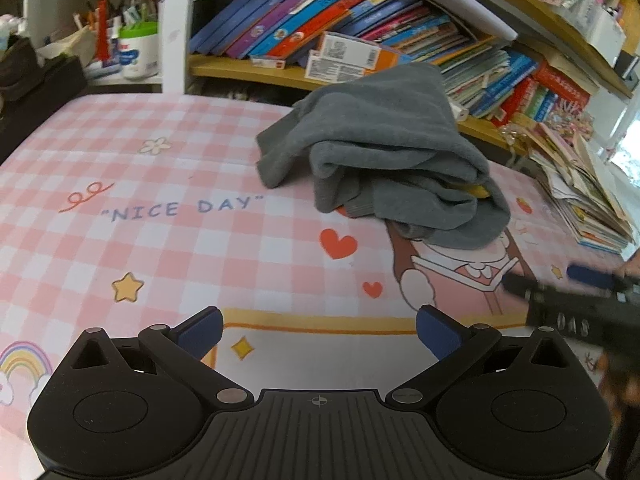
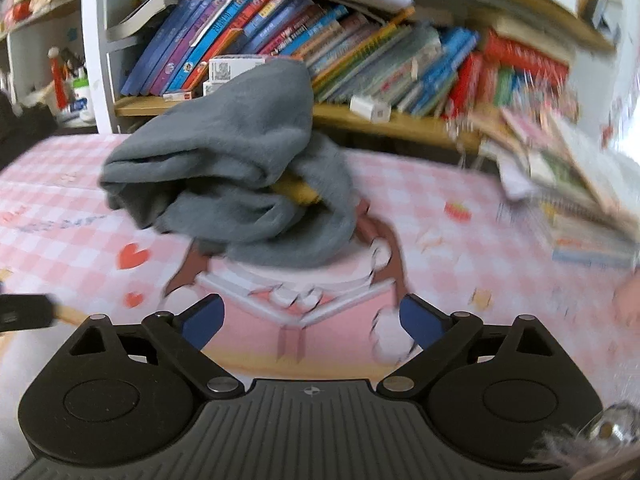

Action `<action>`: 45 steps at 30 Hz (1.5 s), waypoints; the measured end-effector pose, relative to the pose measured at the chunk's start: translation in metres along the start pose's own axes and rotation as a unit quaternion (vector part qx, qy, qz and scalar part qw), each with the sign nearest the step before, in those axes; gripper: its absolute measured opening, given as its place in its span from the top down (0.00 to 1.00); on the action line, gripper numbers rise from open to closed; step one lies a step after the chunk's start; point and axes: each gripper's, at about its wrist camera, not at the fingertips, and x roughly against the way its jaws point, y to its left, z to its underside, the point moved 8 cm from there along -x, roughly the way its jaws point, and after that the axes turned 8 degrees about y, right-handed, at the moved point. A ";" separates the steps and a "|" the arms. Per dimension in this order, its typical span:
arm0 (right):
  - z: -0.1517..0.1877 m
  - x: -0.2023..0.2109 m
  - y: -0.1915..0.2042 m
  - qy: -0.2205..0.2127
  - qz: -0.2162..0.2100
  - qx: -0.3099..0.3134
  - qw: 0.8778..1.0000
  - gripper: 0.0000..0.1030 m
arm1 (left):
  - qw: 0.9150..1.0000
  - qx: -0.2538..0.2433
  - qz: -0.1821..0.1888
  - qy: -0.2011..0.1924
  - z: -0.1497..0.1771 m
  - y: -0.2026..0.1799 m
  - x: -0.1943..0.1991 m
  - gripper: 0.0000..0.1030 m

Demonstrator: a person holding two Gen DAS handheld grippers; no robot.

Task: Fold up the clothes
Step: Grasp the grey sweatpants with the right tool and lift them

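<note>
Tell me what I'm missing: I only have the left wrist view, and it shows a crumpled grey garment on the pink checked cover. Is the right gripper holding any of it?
Observer: No. In the right wrist view the right gripper is open, with only the printed cover between its fingers.
Operator: How does the garment sit from that side?
Observer: The grey garment is heaped straight ahead of the right gripper, apart from its fingertips.
Operator: Anything tucked inside the heap?
Observer: A yellow part shows between the folds; blur keeps me from saying what it is.
Operator: And my left gripper?
Observer: The left gripper is open too, short of the garment.
</note>
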 end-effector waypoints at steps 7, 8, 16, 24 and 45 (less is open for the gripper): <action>-0.037 -0.044 -0.011 0.009 -0.001 0.075 0.997 0.53 | 0.999 0.023 -0.026 0.000 0.009 0.011 0.008 0.00; -0.043 -0.049 -0.014 0.005 0.001 0.080 0.997 0.51 | 0.999 0.028 -0.025 -0.001 0.010 0.013 0.010 0.00; -0.075 -0.090 -0.022 0.008 -0.002 0.118 0.993 0.70 | 0.997 0.061 -0.037 -0.004 0.024 0.024 0.020 0.00; -0.041 -0.057 0.018 0.023 -0.098 0.124 0.987 0.91 | 0.994 0.108 -0.024 -0.011 0.022 0.048 0.025 0.00; -0.116 0.082 0.141 -0.014 -0.247 -0.063 0.967 0.94 | 0.989 0.108 0.087 -0.052 -0.021 0.142 0.066 0.00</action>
